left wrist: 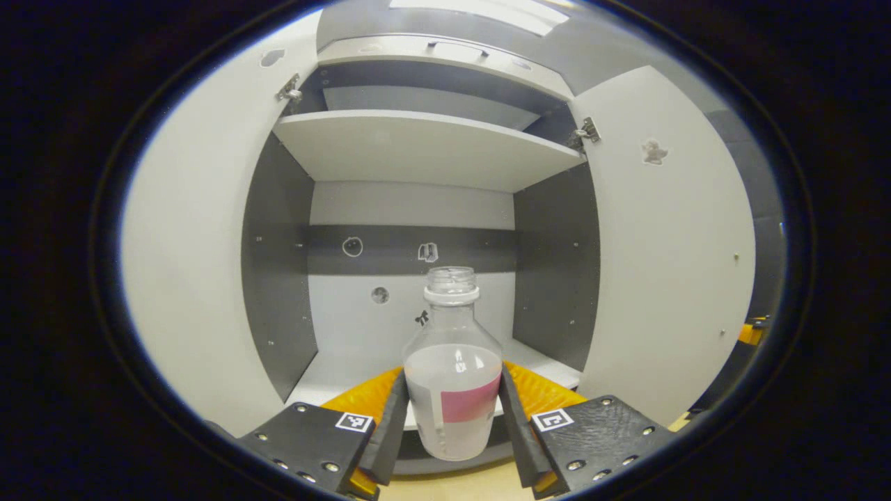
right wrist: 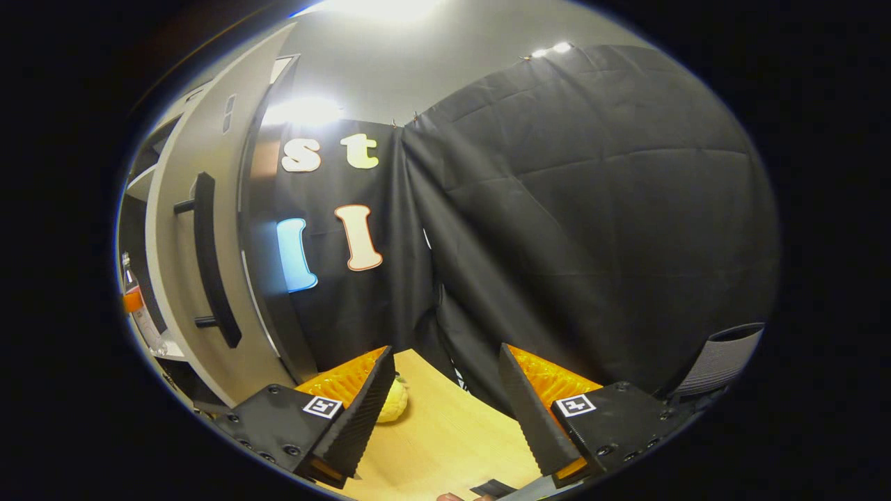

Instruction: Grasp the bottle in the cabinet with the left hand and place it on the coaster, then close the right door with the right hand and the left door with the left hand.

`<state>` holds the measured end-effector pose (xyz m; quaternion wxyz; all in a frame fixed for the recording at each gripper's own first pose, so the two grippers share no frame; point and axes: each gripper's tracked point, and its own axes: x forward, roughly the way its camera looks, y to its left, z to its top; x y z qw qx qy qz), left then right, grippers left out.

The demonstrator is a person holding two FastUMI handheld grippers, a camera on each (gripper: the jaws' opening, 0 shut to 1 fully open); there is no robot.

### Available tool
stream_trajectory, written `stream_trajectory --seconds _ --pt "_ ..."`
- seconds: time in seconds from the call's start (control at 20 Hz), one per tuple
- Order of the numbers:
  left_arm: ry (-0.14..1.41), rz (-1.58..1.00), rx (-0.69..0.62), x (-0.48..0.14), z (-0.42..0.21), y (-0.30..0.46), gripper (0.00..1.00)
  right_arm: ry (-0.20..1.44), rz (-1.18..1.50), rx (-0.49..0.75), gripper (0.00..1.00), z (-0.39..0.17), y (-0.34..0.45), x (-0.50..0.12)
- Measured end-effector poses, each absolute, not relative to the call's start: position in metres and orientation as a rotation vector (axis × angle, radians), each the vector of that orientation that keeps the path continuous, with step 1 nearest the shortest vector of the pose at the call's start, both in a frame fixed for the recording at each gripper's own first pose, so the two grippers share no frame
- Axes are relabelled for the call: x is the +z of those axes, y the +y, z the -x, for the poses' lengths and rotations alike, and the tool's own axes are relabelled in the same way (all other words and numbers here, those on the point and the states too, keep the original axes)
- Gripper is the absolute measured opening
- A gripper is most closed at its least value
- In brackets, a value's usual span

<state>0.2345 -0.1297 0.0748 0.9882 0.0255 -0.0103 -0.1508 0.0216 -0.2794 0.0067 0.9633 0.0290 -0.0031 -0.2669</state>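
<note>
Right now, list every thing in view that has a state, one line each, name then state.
bottle: upright, cap off, partly filled, clamped between both fingers of the left gripper.
left gripper: shut on the bottle.
right gripper: open, nothing between its fingers, above the wooden table.
left door: open.
right door: open.
upper shelf: bare.

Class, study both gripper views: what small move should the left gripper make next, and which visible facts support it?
Probably draw the bottle straight back out of the cabinet. The left gripper has a finger pressed on each side of it, and both doors stand open. The right gripper hangs open over the table.
</note>
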Motion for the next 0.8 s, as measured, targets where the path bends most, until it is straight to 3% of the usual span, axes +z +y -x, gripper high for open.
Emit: stream_trajectory --seconds 0.65,0.75,0.8 --pt "-0.013 -0.050 -0.380 0.012 -0.158 -0.100 0.68 -0.027 -0.029 -0.583 0.95 0.041 -0.244 0.014" --pt "-0.009 -0.045 -0.380 -0.002 -0.150 -0.095 0.75 -0.021 -0.024 -0.576 0.92 0.044 -0.238 0.011" --pt "-0.005 -0.042 -0.381 -0.009 -0.146 -0.094 0.68 -0.019 -0.021 -0.573 0.92 0.046 -0.235 0.010"
